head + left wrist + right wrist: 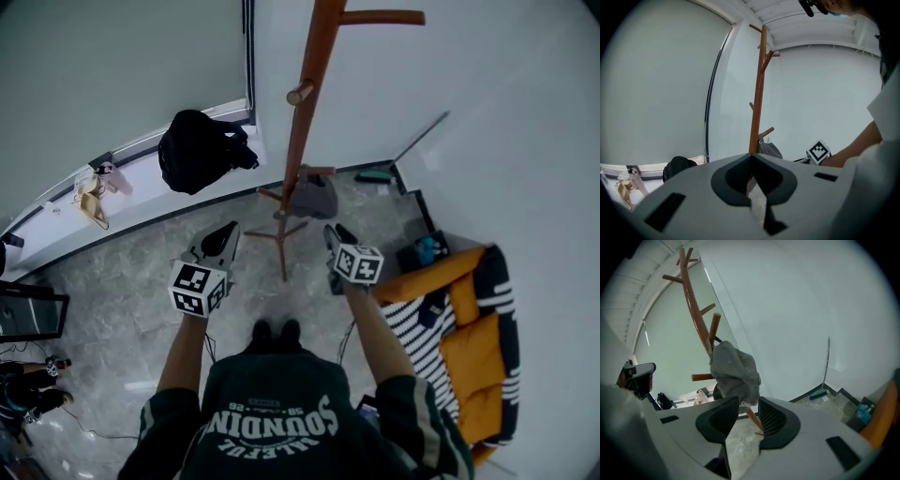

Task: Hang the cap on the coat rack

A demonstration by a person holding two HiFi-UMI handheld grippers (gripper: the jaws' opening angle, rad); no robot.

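Note:
A grey cap [314,195] hangs on a low peg of the wooden coat rack [305,112]. In the right gripper view the cap [733,371] droops from that peg just beyond my right gripper [743,406], whose jaws stand open with nothing between them. In the head view the right gripper [335,234] sits a little below and right of the cap. My left gripper [225,236] hovers left of the rack's base, apart from the cap. Its jaws [750,157] meet at the tips, empty. The rack [758,93] and cap [769,149] lie ahead of it.
A black bag [197,148] sits on the window ledge with small items [94,192] to its left. An orange sofa with a striped blanket [469,347] stands to the right. The rack's spread feet [281,239] rest on the grey floor. Dark equipment [28,319] is at the left edge.

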